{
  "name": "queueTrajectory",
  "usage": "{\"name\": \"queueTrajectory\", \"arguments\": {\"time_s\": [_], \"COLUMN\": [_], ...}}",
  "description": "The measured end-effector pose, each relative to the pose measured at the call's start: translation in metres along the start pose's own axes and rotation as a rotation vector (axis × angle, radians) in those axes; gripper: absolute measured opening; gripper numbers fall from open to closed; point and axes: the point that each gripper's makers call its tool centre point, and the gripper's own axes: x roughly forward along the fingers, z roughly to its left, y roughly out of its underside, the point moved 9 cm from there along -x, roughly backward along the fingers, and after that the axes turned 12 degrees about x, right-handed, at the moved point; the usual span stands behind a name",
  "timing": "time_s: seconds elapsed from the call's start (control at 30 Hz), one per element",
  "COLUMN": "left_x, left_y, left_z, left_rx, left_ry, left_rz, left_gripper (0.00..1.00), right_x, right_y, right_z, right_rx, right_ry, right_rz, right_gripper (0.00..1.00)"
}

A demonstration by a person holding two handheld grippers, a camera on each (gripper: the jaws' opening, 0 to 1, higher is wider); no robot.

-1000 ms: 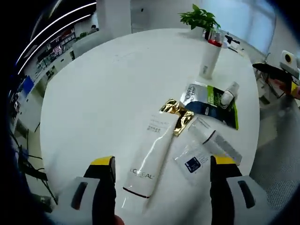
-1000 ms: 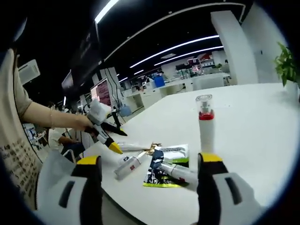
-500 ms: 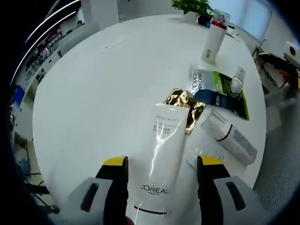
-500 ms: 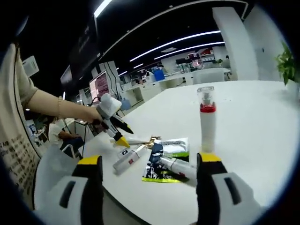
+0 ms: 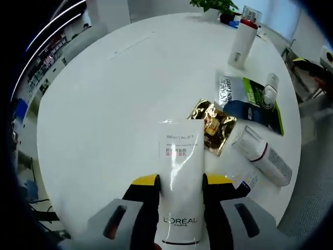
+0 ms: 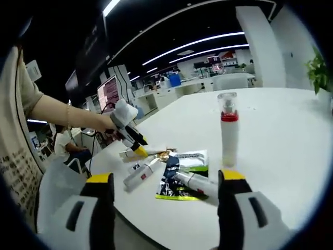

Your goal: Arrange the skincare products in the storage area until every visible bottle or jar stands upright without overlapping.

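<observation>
A white L'Oreal tube [image 5: 179, 161] lies flat on the round white table [image 5: 104, 104], and my left gripper [image 5: 181, 181] is shut on its lower half, one yellow tip on each side. In the right gripper view the left gripper [image 6: 130, 136] presses down on that tube [image 6: 127, 154]. Beside the tube lie a gold sachet [image 5: 214, 124], a dark and green sachet [image 5: 250, 99] with a small white bottle [image 5: 269, 91] on it, and a red-banded white tube [image 5: 263, 156]. A tall pump bottle [image 5: 244, 37] stands upright. My right gripper [image 6: 165, 179] hangs open at the table's edge, holding nothing.
A potted plant [image 5: 213, 5] stands at the table's far edge, behind the pump bottle [image 6: 229, 138]. A small flat sample packet [image 5: 245, 179] lies by my left gripper's right jaw. The person's arm [image 6: 67, 120] reaches in from the left. Bare tabletop [image 6: 281, 156] spreads beyond the bottle.
My left gripper moved forward over the white L'Oreal tube and its jaws drew in from wide apart onto the tube's sides. The right gripper stayed open and almost still.
</observation>
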Motion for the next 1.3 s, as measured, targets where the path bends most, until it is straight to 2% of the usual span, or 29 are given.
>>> {"name": "queueTrajectory", "arguments": {"time_s": [0.23,0.33,0.4,0.67,0.87,1.03,1.3], "left_x": [-0.008,-0.012,-0.016,-0.03,-0.044,-0.052,-0.074], "left_y": [0.001,0.003,0.005,0.012,0.011,0.008,0.005], "left_z": [0.0,0.0,-0.001,-0.01,-0.025,-0.04,-0.058], "left_rx": [0.008,-0.04,-0.087,-0.104,-0.166,-0.175,-0.254], "left_ry": [-0.074,-0.096,-0.114,-0.206,-0.281,-0.325,-0.403], "left_rz": [0.002,-0.029,-0.072,-0.178,-0.274,-0.309,-0.404], "left_gripper": [0.28,0.28,0.28,0.28,0.28,0.28,0.27], "right_x": [-0.001,0.0,0.001,0.001,-0.001,-0.005,-0.007], "right_y": [0.0,0.001,0.002,0.0,-0.004,-0.009,-0.009], "right_z": [0.0,0.002,0.004,0.005,0.008,0.01,0.029], "right_rx": [-0.006,-0.028,-0.044,-0.031,-0.014,0.057,0.038], "right_ry": [-0.001,-0.01,-0.018,-0.032,-0.051,-0.074,-0.122], "right_rz": [-0.005,0.009,0.02,0.008,-0.018,-0.077,-0.072], "right_gripper": [0.82,0.82,0.82,0.81,0.8,0.77,0.77]}}
